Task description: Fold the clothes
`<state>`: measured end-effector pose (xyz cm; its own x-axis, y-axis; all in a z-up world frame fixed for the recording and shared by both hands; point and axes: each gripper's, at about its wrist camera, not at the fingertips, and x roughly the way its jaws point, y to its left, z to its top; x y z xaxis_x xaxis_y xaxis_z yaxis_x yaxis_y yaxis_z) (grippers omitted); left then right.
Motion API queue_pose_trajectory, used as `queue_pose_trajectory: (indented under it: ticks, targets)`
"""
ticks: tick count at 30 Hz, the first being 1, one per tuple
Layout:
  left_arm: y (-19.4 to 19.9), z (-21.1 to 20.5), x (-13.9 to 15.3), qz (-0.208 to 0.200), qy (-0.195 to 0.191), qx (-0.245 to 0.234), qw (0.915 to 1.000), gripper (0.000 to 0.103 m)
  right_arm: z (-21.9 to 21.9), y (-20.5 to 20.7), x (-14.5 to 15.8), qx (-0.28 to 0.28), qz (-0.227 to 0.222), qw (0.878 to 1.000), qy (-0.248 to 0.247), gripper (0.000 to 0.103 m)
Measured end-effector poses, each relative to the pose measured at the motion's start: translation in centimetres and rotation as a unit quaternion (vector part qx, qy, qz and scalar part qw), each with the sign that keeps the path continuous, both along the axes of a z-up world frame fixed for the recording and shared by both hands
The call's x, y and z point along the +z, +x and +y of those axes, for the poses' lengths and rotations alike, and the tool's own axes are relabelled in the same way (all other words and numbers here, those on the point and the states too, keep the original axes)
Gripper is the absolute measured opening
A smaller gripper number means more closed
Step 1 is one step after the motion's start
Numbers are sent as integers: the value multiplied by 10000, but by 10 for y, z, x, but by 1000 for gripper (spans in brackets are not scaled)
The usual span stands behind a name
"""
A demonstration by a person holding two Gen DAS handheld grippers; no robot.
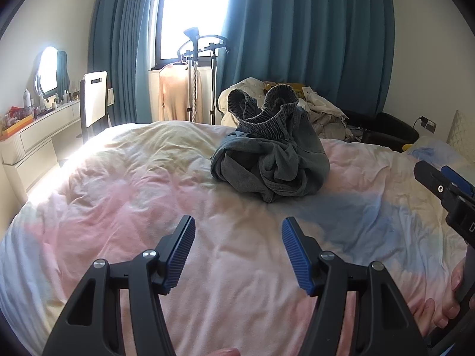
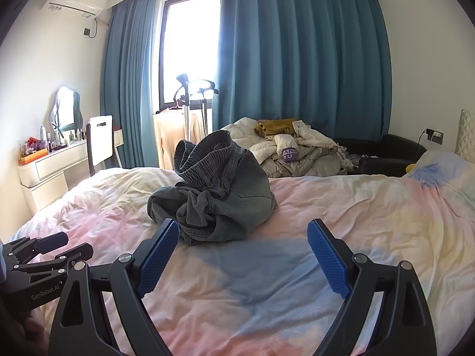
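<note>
A crumpled pair of grey-blue jeans lies in a heap on the pastel bedspread, its ribbed waistband sticking up. The same jeans sit just beyond the fingertips in the right wrist view. My left gripper hovers over the bed short of the jeans, its jaws apart with nothing between them. My right gripper stands wide open in front of the heap, empty too. The right gripper shows at the right edge of the left wrist view, and the left gripper at the lower left of the right wrist view.
A pile of pale clothes lies at the bed's far side, near a black seat. A garment steamer stand with a beige top stands by the window. A dressing table and white chair are at left.
</note>
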<state>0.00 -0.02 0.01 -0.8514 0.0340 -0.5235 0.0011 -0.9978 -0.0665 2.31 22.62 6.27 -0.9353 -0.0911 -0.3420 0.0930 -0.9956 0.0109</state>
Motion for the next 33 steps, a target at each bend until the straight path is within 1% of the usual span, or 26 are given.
queue_pose_trajectory:
  ticks: [4, 8, 12, 20, 33]
  targets:
    - [1, -2, -1, 1, 22, 20, 10000, 63, 1, 0, 0, 8, -10, 10000, 23, 90]
    - [-1, 2, -2, -70, 3, -14, 10000, 63, -11, -1, 0, 0, 4, 10000, 80, 90]
    - [-2, -1, -2, -94, 42, -63, 9999, 63, -2, 1, -1, 27, 22, 10000, -22, 90]
    - [-3, 0, -3, -135, 71, -96, 9998, 63, 2, -2, -1, 20, -41, 9999, -108, 90]
    - [-3, 1, -3, -168, 101, -179, 9996, 63, -1, 1, -1, 55, 23, 10000, -51, 90]
